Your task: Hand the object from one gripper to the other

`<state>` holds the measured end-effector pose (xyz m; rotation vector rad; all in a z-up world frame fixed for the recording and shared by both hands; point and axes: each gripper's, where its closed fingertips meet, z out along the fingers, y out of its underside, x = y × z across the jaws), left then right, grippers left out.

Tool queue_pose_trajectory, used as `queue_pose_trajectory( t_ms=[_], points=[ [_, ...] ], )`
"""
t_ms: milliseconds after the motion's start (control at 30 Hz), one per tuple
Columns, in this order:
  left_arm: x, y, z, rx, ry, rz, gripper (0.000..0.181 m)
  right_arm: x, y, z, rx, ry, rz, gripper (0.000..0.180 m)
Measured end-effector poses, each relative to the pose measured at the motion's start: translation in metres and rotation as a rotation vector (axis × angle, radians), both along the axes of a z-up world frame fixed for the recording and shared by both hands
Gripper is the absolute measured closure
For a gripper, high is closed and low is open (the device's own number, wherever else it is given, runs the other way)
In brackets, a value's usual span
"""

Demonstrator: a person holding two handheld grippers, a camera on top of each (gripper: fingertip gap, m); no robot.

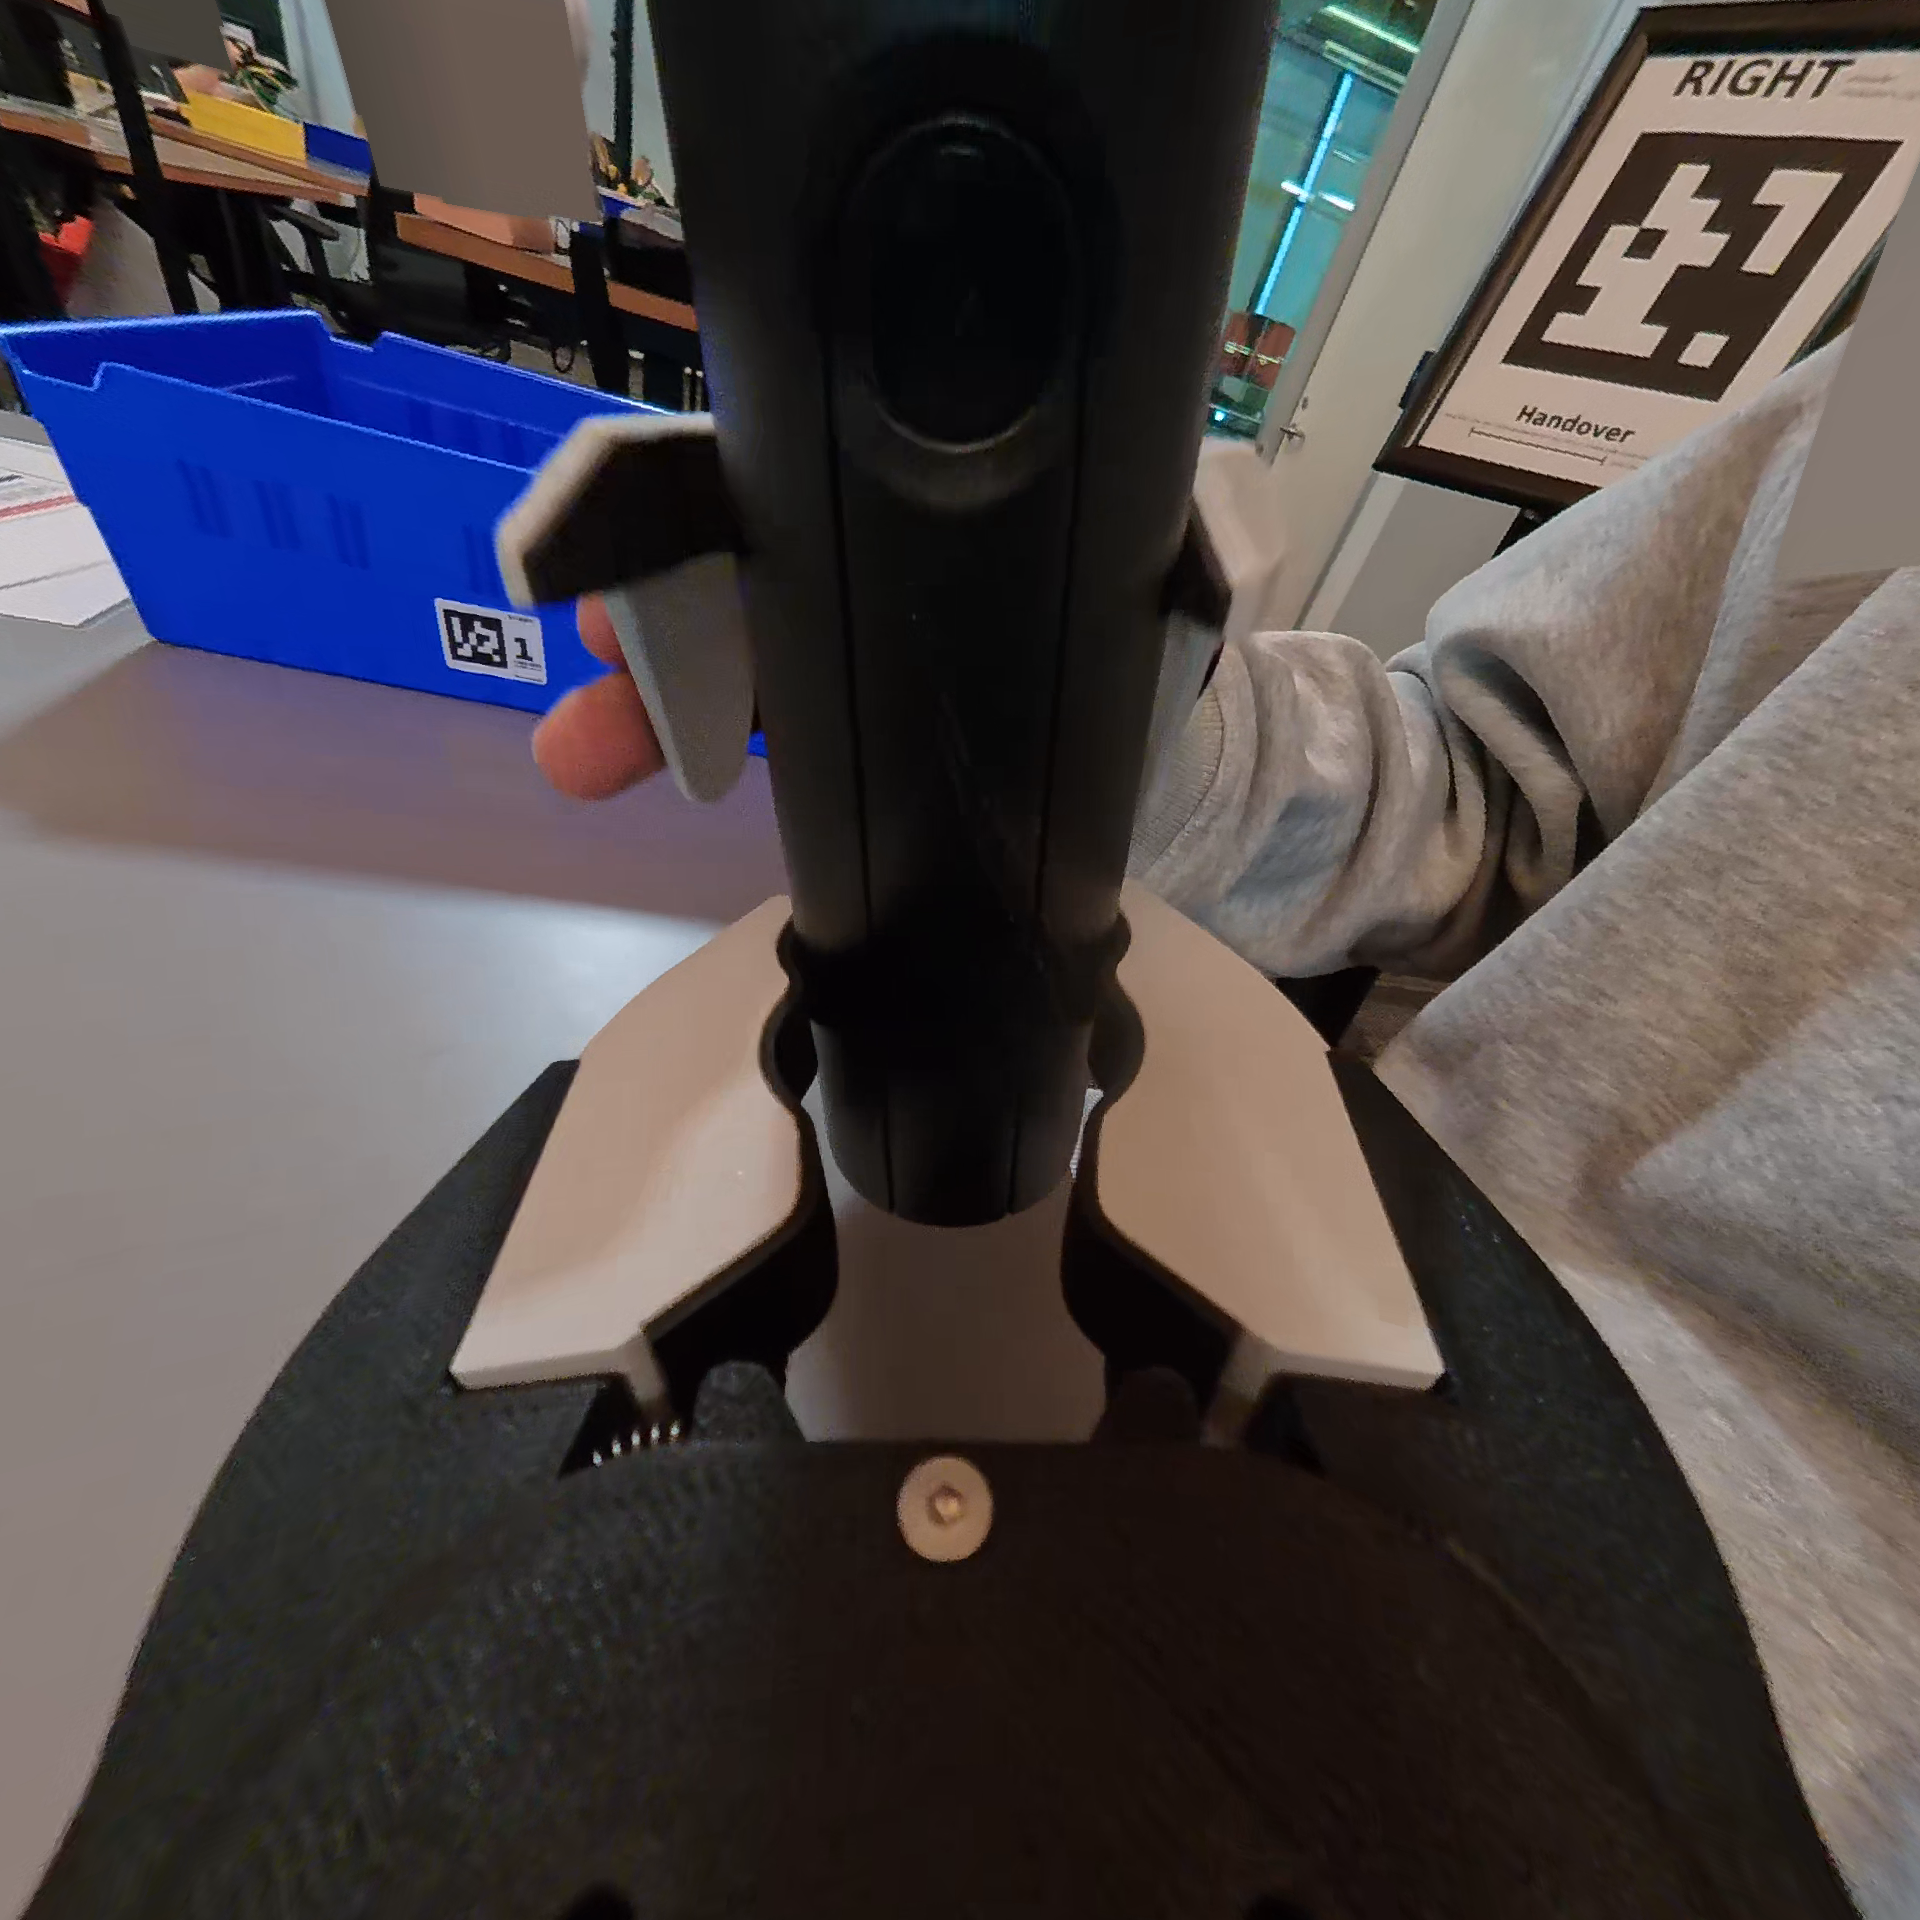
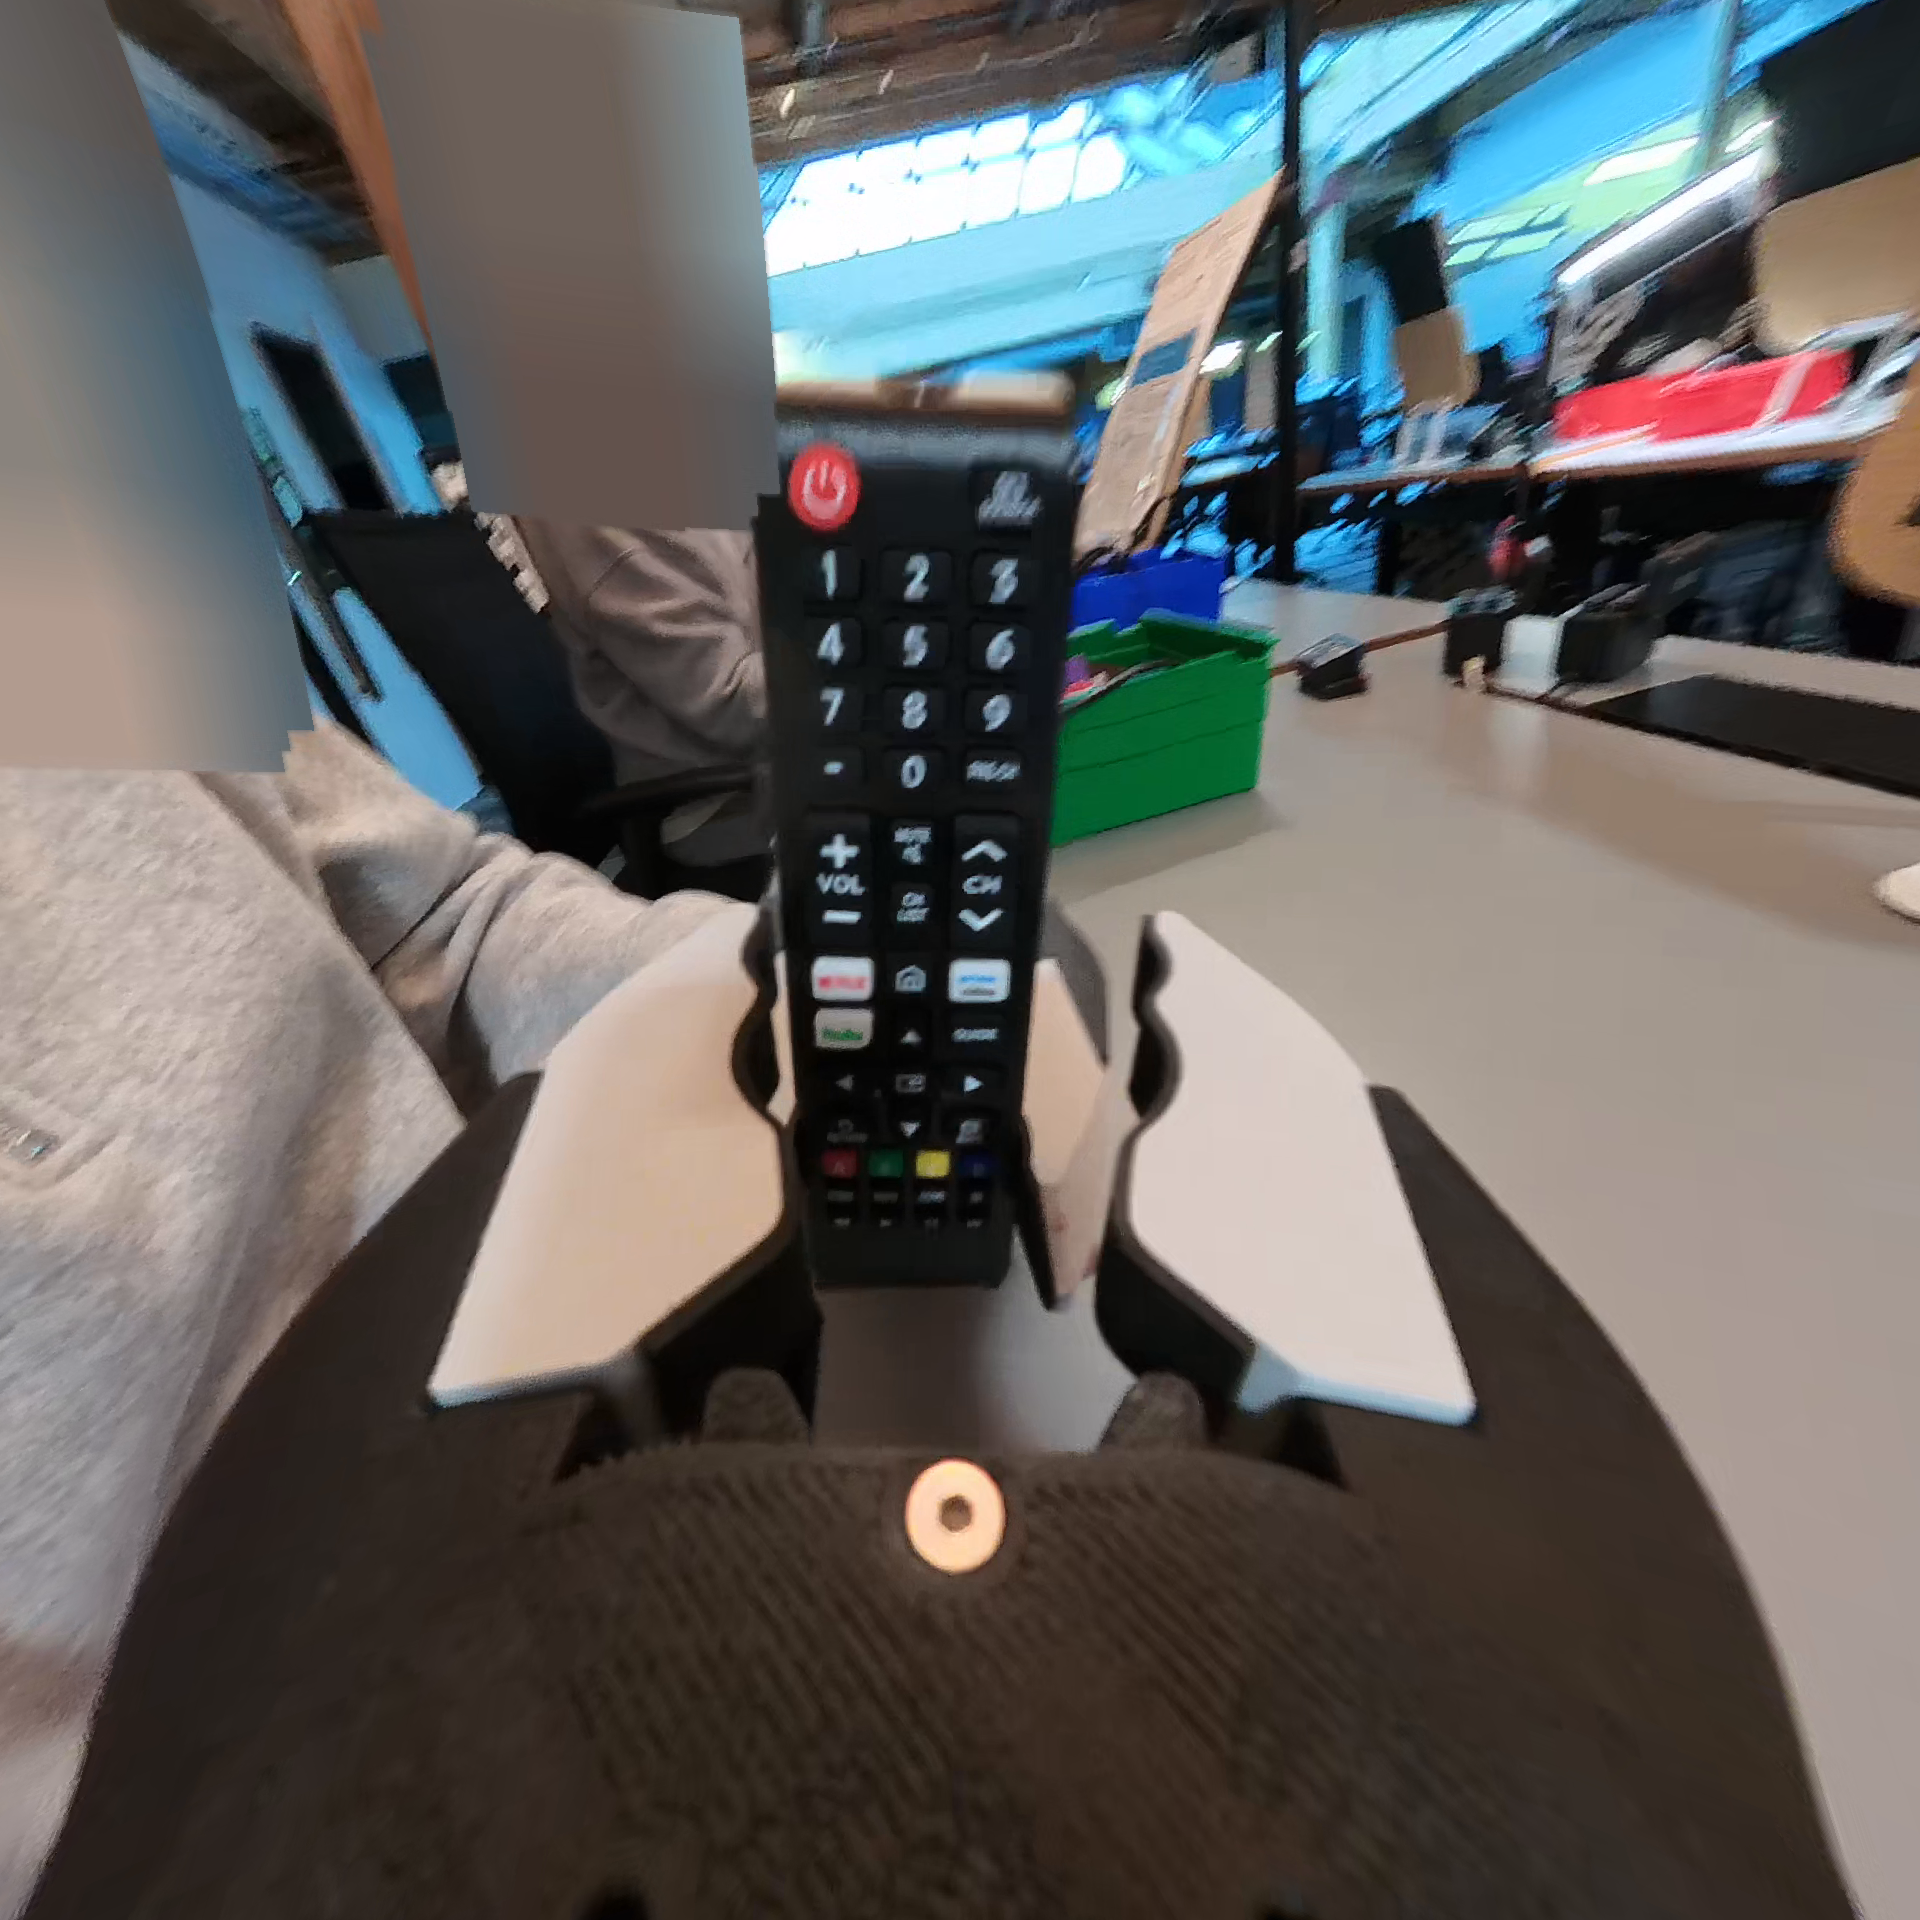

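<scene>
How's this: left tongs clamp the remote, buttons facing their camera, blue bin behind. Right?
No: the left wrist view shows the remote with its plain back toward that camera, not the buttons. The left tongs do clamp it, blue bin behind.

Both wrist cameras close behind their fingers, facing opposite sides of the shared remote [image 1: 935, 623] [image 2: 909, 831], above the desk [image 1: 312, 987] [image 2: 1507, 987]

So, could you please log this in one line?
left gripper shut on remote control | right gripper open around it | handover pending
</scene>
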<state>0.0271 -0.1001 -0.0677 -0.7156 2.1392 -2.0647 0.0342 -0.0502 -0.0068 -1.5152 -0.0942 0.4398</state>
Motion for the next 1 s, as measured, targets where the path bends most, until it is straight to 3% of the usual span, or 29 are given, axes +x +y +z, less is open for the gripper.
queue_pose_trajectory(
  t_ms=[233,667,767,867,1000],
  points=[
    [0.001,-0.002,-0.01,0.043,0.019,0.002,0.128,0.017,-0.01,0.028,0.097,0.076,-0.07,0.103],
    [-0.001,-0.009,-0.025,0.132,0.029,-0.011,0.128,0.008,-0.001,0.037,0.037,0.047,-0.107,0.096],
    [-0.002,-0.011,-0.026,0.15,0.023,-0.016,0.128,0.008,0.0,0.035,0.023,0.049,-0.11,0.1],
    [-0.002,-0.011,-0.027,0.146,0.036,-0.023,0.127,0.005,-0.003,0.036,0.03,0.037,-0.093,0.125],
    [-0.003,-0.011,-0.027,0.151,0.029,-0.023,0.127,0.003,-0.003,0.035,0.01,0.014,-0.088,0.127]
  ],
)
